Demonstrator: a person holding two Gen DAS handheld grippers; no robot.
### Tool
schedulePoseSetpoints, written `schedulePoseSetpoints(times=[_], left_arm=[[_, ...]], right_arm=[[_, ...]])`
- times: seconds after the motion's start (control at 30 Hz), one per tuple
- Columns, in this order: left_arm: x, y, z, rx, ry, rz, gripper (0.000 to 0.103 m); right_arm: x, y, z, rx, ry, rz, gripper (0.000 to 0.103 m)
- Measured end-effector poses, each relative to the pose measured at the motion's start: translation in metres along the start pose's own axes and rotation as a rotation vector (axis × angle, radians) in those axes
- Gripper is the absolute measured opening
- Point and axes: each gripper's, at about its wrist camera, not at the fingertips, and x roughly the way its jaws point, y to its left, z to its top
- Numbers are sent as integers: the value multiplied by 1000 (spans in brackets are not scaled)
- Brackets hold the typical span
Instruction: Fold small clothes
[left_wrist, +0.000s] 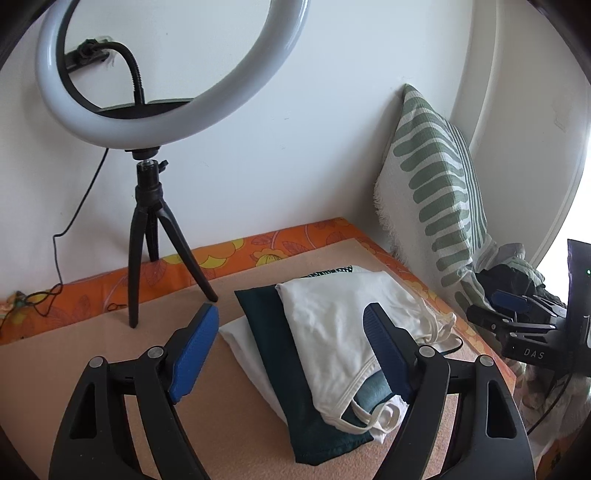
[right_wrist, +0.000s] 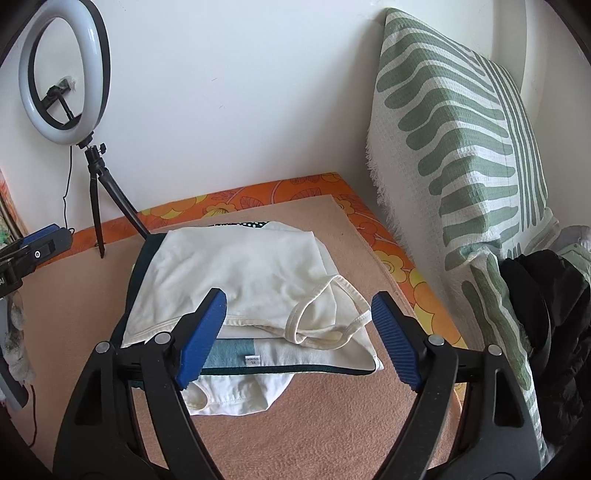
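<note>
A folded white tank top (left_wrist: 332, 325) (right_wrist: 240, 280) lies on top of a small stack of folded clothes on a tan mat. Under it is a dark teal garment (left_wrist: 273, 343) (right_wrist: 229, 356), and a white garment (left_wrist: 240, 343) (right_wrist: 236, 397) sticks out below. My left gripper (left_wrist: 291, 350) is open and empty, hovering just above the stack's left side. My right gripper (right_wrist: 299, 339) is open and empty, over the near edge of the stack by the top's straps (right_wrist: 321, 317). The right gripper also shows at the right edge of the left wrist view (left_wrist: 513, 310).
A ring light on a black tripod (left_wrist: 147, 221) (right_wrist: 92, 177) stands at the back left with a trailing cable. A green-and-white patterned cushion (left_wrist: 436, 192) (right_wrist: 465, 166) leans on the wall at right. Dark clothes (right_wrist: 546, 317) lie beside it. The orange floral sheet (left_wrist: 221, 254) borders the mat.
</note>
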Motion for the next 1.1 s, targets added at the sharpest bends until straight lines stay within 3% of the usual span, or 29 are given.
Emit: schedulePoseSetpoints(times=[0.43,0.67,0.8,1.1], left_arm=[[-118,7,-26,17,-53,9,82],[-184,5,-56,57,-94,23,82],[-217,6,-74,64,-115,18,90],[-272,19,-121,39,-158,74,97]], right_arm=[[-96,45,-18,40,-102,7,91],[-147,84,-51,15,-162,17,98],[-170,112,-74,-10,-193,29,99],[-199,154,-121,-10,-219,34,101]])
